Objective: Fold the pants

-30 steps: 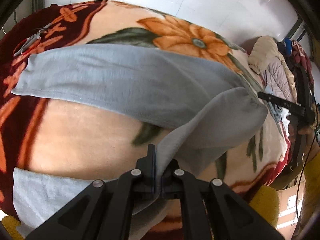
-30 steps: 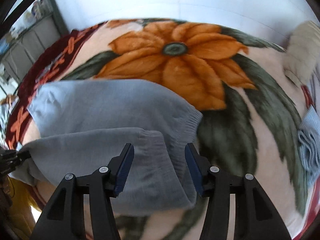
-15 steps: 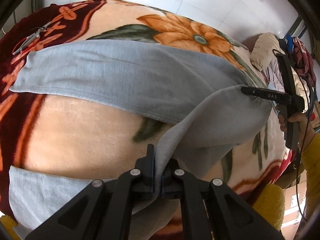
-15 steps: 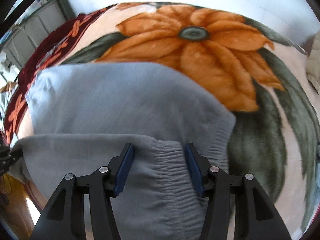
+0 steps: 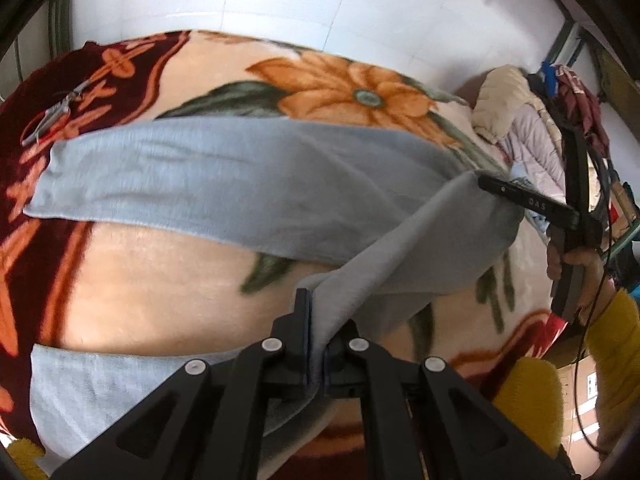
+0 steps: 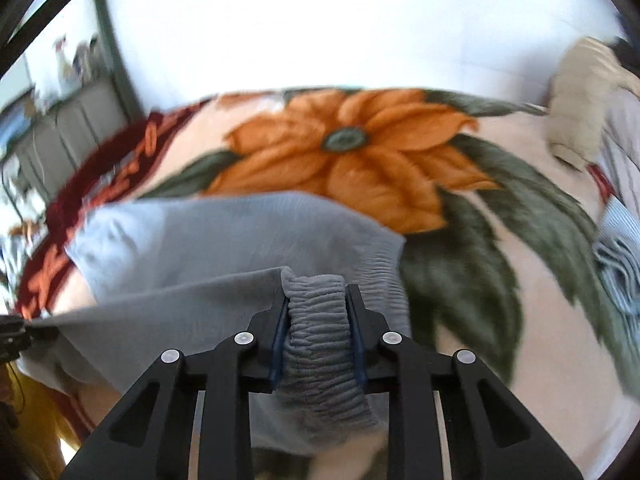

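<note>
Pants (image 5: pixel 240 184): leg-over-leg fold under way; left tool (image 5: pixel 318 360) clamps fabric, right tool (image 6: pixel 318 320) clamps waistband (image 6: pixel 318 320). Next: carry across, align edges.

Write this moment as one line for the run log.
task: fold pants | left gripper: shut on pants | right gripper: shut on waistband | surface: blanket

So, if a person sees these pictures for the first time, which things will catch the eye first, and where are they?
Probably the big orange flower on the blanket, lying just beyond the grey pants spread across the middle. Next, the two black grippers at the bottom edges: the left gripper pinches a lifted fold of the pants, and the right gripper is clamped on the ribbed waistband.
</note>
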Demonstrator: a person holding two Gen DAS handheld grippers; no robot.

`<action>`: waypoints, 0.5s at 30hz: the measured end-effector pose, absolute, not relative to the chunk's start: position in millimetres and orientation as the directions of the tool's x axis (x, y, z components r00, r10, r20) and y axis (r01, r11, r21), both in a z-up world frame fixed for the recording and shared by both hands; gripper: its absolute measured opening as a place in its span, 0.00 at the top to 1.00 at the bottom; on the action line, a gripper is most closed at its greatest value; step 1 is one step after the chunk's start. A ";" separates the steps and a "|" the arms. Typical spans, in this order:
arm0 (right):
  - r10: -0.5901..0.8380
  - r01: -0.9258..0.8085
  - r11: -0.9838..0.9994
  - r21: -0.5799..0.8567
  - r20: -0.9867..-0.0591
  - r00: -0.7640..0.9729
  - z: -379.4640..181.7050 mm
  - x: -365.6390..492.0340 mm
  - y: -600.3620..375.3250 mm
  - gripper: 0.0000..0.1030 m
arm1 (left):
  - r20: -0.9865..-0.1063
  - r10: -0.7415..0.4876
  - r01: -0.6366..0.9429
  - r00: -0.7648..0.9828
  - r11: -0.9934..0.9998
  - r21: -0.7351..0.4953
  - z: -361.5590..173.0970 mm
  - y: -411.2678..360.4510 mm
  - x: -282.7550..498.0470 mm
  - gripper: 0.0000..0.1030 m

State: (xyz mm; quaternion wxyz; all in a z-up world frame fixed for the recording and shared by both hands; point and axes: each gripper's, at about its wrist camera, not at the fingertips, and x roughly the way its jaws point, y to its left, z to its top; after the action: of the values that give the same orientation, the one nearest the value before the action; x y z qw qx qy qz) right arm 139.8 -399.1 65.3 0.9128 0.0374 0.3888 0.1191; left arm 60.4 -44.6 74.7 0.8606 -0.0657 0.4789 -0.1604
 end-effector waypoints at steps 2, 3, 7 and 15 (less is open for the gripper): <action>0.235 -0.170 0.972 0.162 -0.672 0.702 74.9 129.5 -404.8 0.75 | -0.785 -0.363 0.237 0.502 0.930 -0.279 85.2 -47.7 57.1 0.96; 0.231 -0.163 0.973 0.164 -0.659 0.716 79.7 124.4 -407.2 0.75 | -0.772 -0.378 0.256 0.511 0.924 -0.283 91.0 -50.1 54.8 0.96; 0.218 -0.132 0.975 0.181 -0.626 0.749 93.7 111.5 -416.2 0.75 | -0.762 -0.382 0.305 0.523 0.919 -0.251 107.7 -64.4 50.1 0.96; 0.154 -0.090 0.987 0.131 -0.648 0.746 100.0 139.5 -415.6 0.75 | -0.774 -0.312 0.344 0.551 0.930 -0.130 142.7 -80.9 86.9 0.96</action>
State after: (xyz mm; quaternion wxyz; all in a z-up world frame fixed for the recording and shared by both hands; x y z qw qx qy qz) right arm 139.5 -415.6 100.0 0.9333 0.0457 0.3502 0.0651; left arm 86.9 -80.9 142.7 0.8803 0.0183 0.4359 -0.1864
